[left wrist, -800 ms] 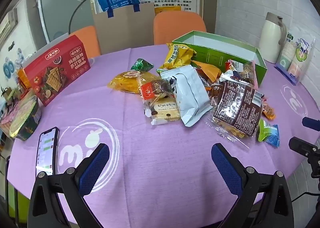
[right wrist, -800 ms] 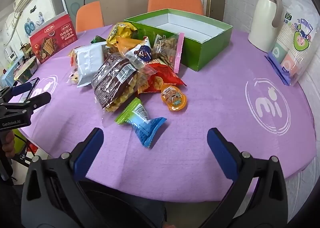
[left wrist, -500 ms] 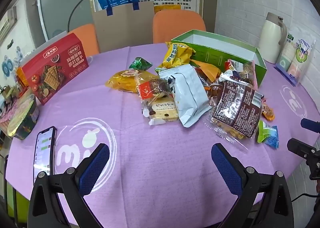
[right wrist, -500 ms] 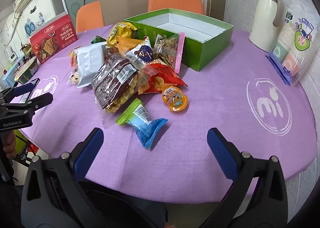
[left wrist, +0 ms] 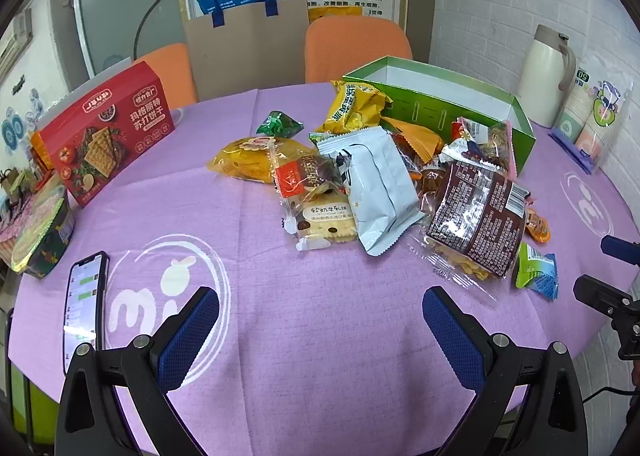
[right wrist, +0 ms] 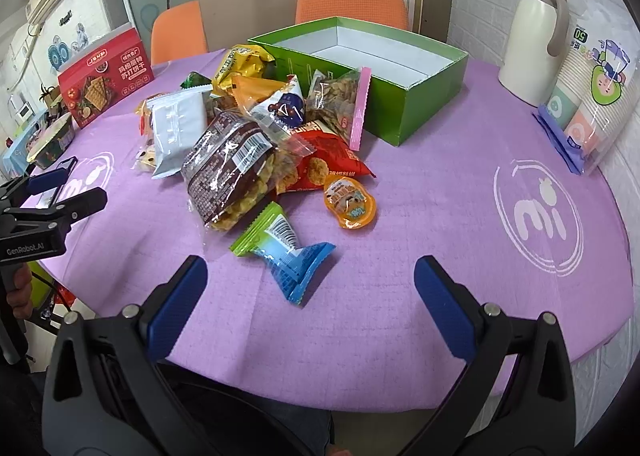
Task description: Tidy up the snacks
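Where the left wrist view looks across the round counter (left wrist: 320,336), a purple cloth with white logos covers it, and the left tool (left wrist: 320,328) hangs wide and empty over the near edge. The heap of snacks (left wrist: 372,176) lies past it toward the far right, touching the open green box (left wrist: 440,108). A red cracker box (left wrist: 108,136) stands far left, a phone (left wrist: 84,304) lies near left, and a white jug (left wrist: 548,76) stands far right against a white brick wall. Two orange chairs (left wrist: 356,44) sit behind the counter.

In the right wrist view, the right tool (right wrist: 310,288) is likewise wide and empty above the near edge, with a green-and-blue packet (right wrist: 284,252) just beyond it. An orange jelly cup (right wrist: 350,204) lies beside the heap. A sleeve of paper cups (right wrist: 592,96) leans at far right.
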The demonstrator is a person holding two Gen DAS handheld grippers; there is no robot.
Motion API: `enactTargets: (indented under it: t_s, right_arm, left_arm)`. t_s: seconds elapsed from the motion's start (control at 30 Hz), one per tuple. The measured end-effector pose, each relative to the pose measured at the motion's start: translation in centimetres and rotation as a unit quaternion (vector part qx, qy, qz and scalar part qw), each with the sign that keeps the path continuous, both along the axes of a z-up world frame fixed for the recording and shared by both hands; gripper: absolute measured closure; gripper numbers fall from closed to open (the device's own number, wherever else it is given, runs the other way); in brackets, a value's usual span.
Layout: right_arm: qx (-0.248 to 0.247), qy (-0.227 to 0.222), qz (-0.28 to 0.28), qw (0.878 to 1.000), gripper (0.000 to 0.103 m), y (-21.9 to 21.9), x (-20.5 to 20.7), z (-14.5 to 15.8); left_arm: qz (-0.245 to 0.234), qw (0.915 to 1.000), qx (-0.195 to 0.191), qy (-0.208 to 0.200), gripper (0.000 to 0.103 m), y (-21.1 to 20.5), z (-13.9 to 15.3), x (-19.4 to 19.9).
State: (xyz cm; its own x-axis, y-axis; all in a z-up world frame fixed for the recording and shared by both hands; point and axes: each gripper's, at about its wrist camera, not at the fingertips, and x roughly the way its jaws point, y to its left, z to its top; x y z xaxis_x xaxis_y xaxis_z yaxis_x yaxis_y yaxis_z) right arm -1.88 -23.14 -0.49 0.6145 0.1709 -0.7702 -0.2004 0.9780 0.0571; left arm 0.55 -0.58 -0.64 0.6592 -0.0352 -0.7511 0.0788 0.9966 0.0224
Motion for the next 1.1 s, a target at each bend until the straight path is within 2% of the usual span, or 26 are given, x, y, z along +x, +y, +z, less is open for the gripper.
enactTargets:
  t_s: [1.1]
  right_arm:
    - [-0.006, 0.005, -0.001, 1.0, 0.0, 0.1, 0.5, -0.2]
  left_arm:
    - [-0.001, 0.9999, -0.004, 0.016, 0.0, -0.3, -0.1, 1.0]
